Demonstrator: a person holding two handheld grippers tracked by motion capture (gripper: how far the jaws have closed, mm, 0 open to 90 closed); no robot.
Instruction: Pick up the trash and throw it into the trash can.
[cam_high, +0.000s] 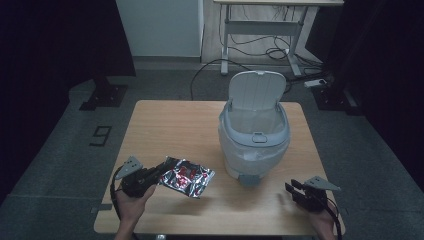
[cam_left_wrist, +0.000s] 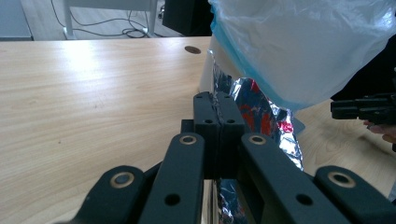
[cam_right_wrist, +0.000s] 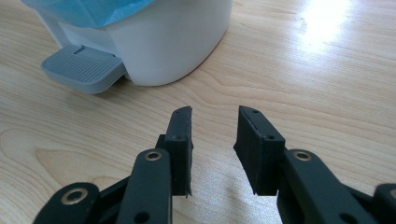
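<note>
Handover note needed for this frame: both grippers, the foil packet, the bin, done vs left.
Left gripper: jaws shut on the edge of the crinkled silver-and-red foil snack packet, held above the light wooden table at its front left.
Right gripper: open, empty, low over the table at front right, pointing towards the grey foot pedal.
White pedal bin with a pale plastic liner: centre-right of the table, lid standing open.
Done: packet picked up, lid up.
Left: probably carry the packet over the bin's opening, drop it in, then close the lid.

wooden table (cam_high: 165, 120), desk frame (cam_high: 260, 27), floor cables (cam_high: 272, 52)
</note>
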